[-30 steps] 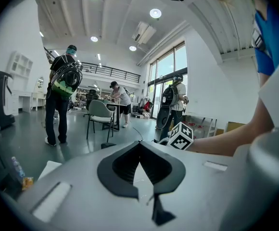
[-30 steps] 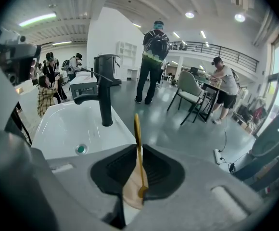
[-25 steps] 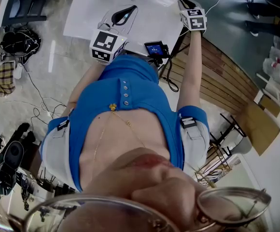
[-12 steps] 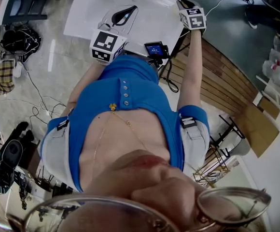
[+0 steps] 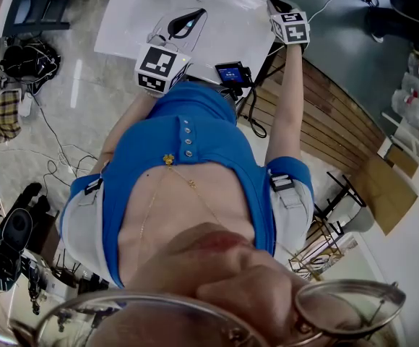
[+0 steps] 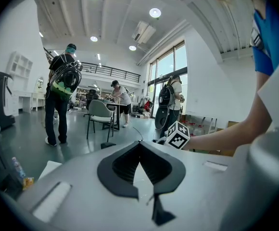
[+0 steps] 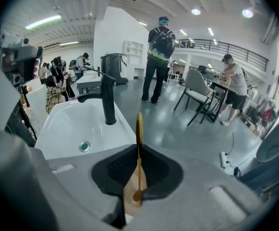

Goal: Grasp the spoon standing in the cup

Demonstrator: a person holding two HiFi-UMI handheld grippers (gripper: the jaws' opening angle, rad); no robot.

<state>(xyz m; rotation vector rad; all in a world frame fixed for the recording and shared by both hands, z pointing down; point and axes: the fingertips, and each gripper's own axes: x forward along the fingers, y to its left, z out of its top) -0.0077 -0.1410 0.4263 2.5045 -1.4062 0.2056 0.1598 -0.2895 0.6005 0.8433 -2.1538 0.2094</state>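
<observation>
The fingers (image 7: 119, 166) of the right gripper (image 7: 139, 146) are pinched on the spoon (image 7: 139, 174), which is held upright, edge-on; no cup is seen. The left gripper (image 6: 140, 142) is held aside, its fingers (image 6: 121, 165) pressed together on nothing. Beyond the spoon, a white sink (image 7: 65, 124) and a black faucet (image 7: 108, 100) are seen; nothing is judged to obstruct.

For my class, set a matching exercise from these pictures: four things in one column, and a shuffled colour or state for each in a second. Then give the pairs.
Things:
1. spoon
2. tap
3. sink
4. left gripper

Colour or state:
A. white
B. shut, with nothing in it
C. black
D. clamped in the right gripper

Pairs: 1-D, 2-C, 3-A, 4-B
</observation>
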